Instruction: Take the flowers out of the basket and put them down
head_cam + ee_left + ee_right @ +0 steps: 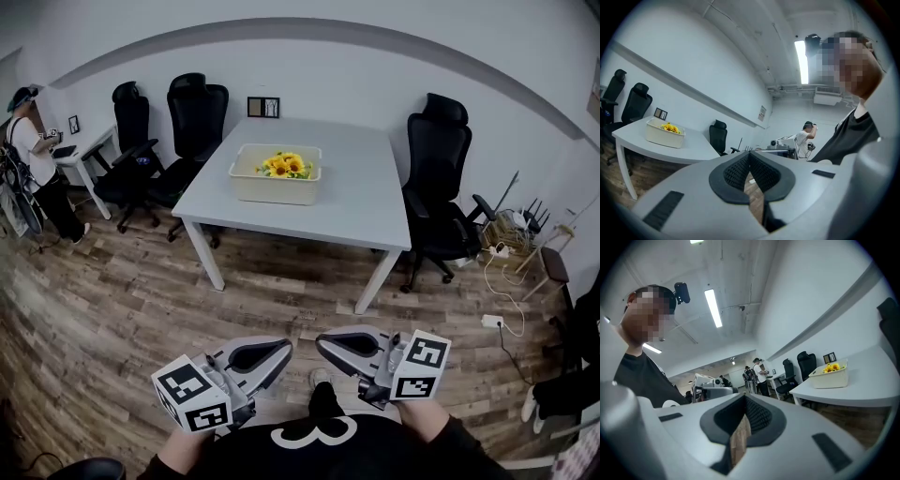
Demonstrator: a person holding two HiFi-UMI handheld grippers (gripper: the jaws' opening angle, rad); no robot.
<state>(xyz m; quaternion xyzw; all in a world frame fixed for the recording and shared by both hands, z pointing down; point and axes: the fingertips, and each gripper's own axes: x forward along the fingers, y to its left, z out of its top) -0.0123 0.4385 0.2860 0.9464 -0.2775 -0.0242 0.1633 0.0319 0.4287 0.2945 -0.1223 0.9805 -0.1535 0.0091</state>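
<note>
The yellow flowers (285,165) are seen in the cream rectangular plastic basket (275,190), toward the white table's (361,202) left edge. The left gripper (258,358) and right gripper (349,347) are held closed, empty, well apart from it. Unless the jaws are opened first, stems could be shoved aside.

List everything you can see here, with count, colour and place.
table: one, white, middle of the room
basket: one, cream, on the table
flowers: one bunch, yellow, inside the basket
picture frame: one, dark, at the table's far edge by the wall
office chairs: three, black, two at the table's far left, one at its right
small desk: one, white, far left
bystander: one, white top, standing at the small desk
cables: several, white, on the floor at right
left gripper: one, grey, low in the head view, shut, empty
right gripper: one, grey, beside it, shut, empty
</note>
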